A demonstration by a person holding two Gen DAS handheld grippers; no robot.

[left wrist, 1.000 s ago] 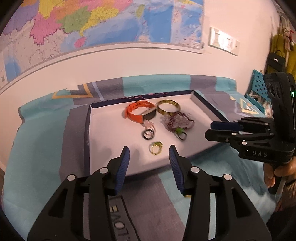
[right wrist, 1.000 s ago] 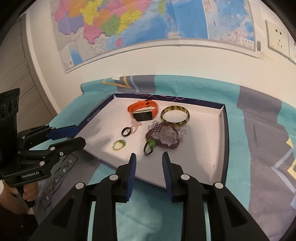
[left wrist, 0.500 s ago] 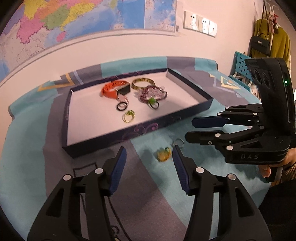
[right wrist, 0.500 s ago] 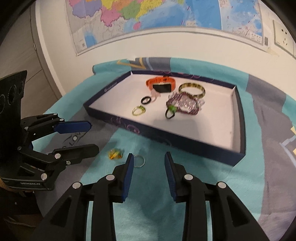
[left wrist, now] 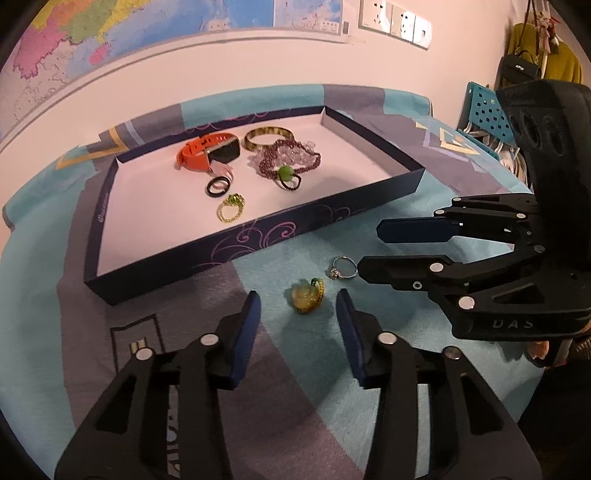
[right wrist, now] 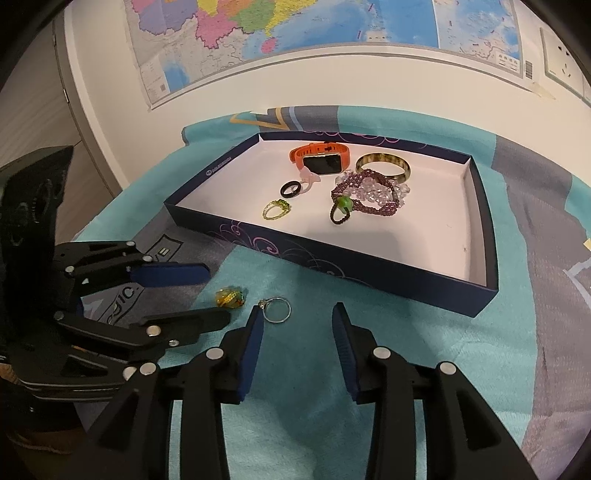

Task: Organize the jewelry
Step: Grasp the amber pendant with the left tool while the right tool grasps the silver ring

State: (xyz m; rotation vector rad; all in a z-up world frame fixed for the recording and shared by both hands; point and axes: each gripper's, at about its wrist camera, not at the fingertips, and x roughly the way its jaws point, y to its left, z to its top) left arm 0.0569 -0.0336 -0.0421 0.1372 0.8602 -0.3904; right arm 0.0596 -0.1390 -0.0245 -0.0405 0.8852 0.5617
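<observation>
A dark blue tray (left wrist: pixel 255 236) (right wrist: pixel 369 269) holds an orange watch (left wrist: pixel 207 155) (right wrist: pixel 319 157), a brown bangle (left wrist: pixel 267 137), purple bead bracelets (left wrist: pixel 291 162), a black ring (left wrist: pixel 218 185) and a green-stone ring (left wrist: pixel 231 208). On the cloth before the tray lie a yellow bead ring (left wrist: pixel 307 295) (right wrist: pixel 229 297) and a silver ring (left wrist: pixel 343 268) (right wrist: pixel 277 309). My left gripper (left wrist: pixel 298 299) is open, the yellow ring just ahead between its fingers. My right gripper (right wrist: pixel 296 314) is open and empty, the silver ring by its left fingertip.
A teal and grey patterned cloth (right wrist: pixel 406 350) covers the table. A wall with a map (right wrist: pixel 295 33) rises behind the tray. A blue perforated rack (left wrist: pixel 487 114) and hanging bags (left wrist: pixel 524 62) stand at the far right.
Both grippers have pulled back from over the tray and dropped toward the cloth in front of it. The yellow ring and silver ring have come into view close to the fingertips.
</observation>
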